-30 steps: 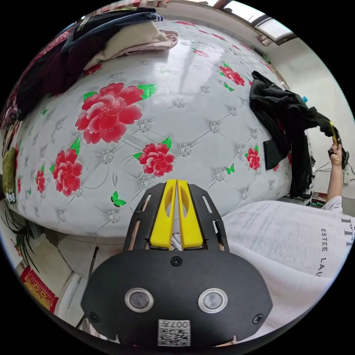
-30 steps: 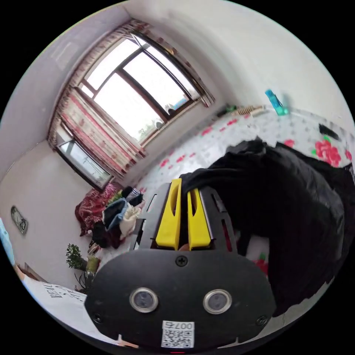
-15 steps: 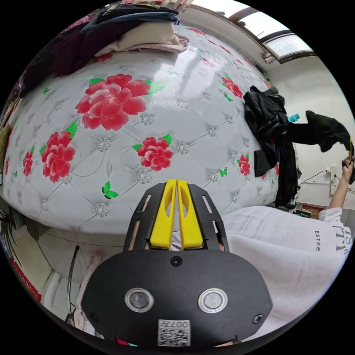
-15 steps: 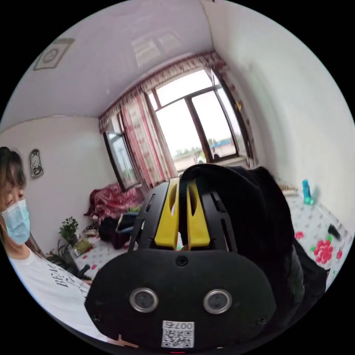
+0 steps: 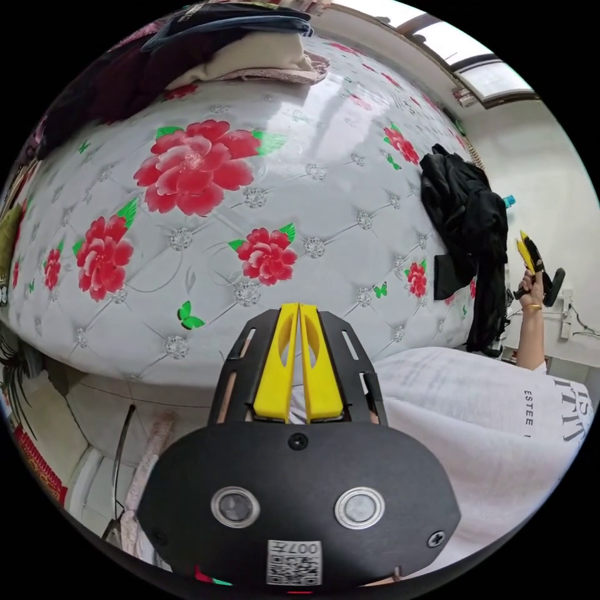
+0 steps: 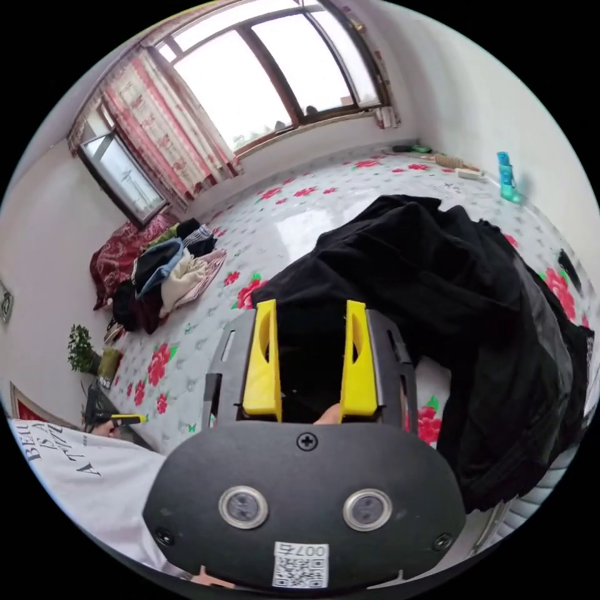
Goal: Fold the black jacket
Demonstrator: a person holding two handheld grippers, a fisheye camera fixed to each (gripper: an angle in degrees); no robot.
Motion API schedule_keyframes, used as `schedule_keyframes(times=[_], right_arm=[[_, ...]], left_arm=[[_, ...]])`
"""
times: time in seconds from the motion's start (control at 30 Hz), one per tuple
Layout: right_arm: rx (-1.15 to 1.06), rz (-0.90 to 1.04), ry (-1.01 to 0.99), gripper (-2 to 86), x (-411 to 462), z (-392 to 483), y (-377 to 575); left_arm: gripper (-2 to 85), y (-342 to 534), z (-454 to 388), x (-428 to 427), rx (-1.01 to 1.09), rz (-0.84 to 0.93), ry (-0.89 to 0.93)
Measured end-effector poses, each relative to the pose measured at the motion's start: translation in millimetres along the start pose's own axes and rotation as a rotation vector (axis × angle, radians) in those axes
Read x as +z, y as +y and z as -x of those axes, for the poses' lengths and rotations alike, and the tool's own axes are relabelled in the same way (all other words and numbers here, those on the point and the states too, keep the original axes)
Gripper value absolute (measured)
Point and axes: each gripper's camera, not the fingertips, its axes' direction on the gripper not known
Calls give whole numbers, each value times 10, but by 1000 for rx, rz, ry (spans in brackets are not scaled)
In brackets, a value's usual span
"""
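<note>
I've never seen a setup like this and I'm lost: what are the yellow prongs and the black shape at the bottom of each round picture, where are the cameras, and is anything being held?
There is no robot. A person holds a hand tool in each hand, and each tool ends in a claw with two yellow jaws. A fisheye camera rides on each tool, hence the round pictures and the tool's black body at the bottom.

In the left gripper view, the left claw has its jaws together, holding nothing, at the near edge of a bed with a white cover printed with red flowers. The black jacket lies bunched at the bed's side edge, part hanging over, and the right claw shows near it.

In the right gripper view, the right claw has its jaws apart, empty, just in front of the jacket. A pile of other clothes sits at the bed's far end.
</note>
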Motion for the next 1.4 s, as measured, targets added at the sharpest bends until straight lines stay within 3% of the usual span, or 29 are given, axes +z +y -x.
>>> schedule_keyframes(times=[0.13,0.27,0.37,0.47,0.57,0.67,0.73,0.83,1.0,1.17,1.2,1.27,1.4], right_arm=[[-51,170,-64,126,862,242,-256],[-34,307,-44,43,1524,116,-432],[46,148,-101,24,1020,-363,-528],[150,-79,235,25,-47,-827,-457],[401,-279,570,39,-1050,-1233,-135],[381,-430,791,64,-1489,-1000,59],[264,-427,737,76,-1373,-744,-35],[9,-310,497,92,-648,-229,-415],[-360,114,116,119,1440,845,-1208],[-488,455,57,111,2946,1573,-1483],[-474,517,148,94,3199,1659,-1515],[-487,508,294,68,3293,1785,-1602],[-442,258,111,33,2348,2017,-2192]], left_arm=[[-10,-121,-319,84,52,16,-37],[-10,-169,-536,108,103,36,-119],[-10,-147,-545,120,93,38,-129],[-10,-124,-483,226,41,62,-100],[-10,-151,-476,304,14,72,-70],[-10,-270,-590,334,8,58,-36],[-10,-344,-703,308,31,37,-32],[-10,-446,-915,244,88,2,-46],[-8,-442,-1109,134,130,-29,-66],[21,-231,-1088,32,117,-59,-129],[48,-165,-1075,-10,118,-82,-133],[83,-36,-1069,-134,130,-141,-125],[95,106,-1072,-290,132,-213,-136]])
